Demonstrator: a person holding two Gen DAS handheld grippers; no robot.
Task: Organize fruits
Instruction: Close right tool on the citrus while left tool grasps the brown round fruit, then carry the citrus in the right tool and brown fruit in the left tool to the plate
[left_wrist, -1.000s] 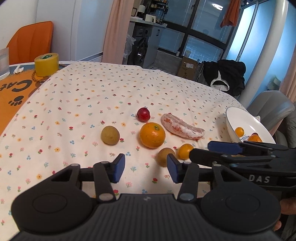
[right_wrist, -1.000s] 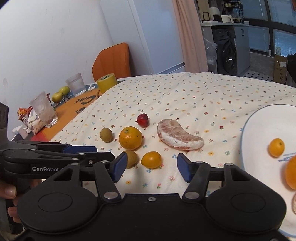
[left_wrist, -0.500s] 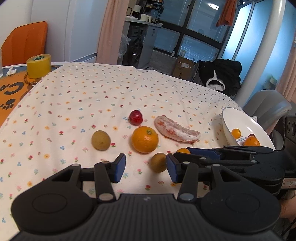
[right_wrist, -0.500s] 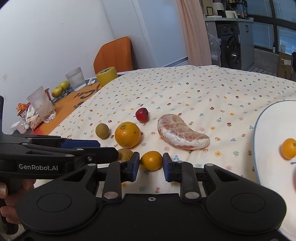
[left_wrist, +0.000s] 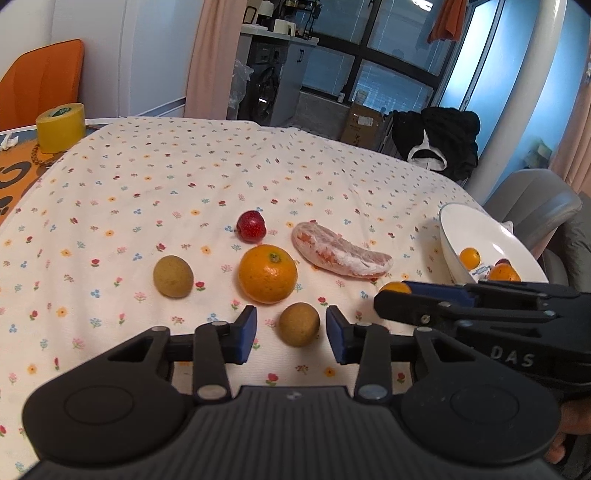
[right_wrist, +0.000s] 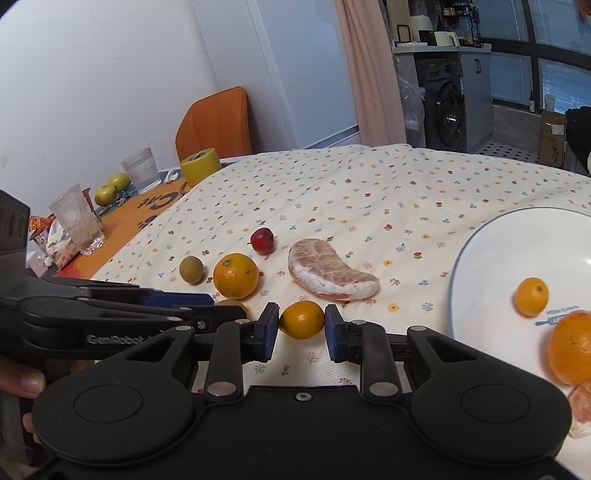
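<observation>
Six fruits (left_wrist: 267, 273) outside bowl (left_wrist: 480, 229), perhaps.

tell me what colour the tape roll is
Yellow tape roll, clearest in the left wrist view.

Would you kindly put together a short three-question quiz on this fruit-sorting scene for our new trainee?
1. True or false: the right tongs are closed on the small orange fruit.
2. Which fruit sits between the left tongs? A) red fruit B) brown fruit C) large orange
3. Fill in: sorted fruit goes into the white ____.

Key: 1 true; 2 B, the tongs are open around it; 3 bowl.
</observation>
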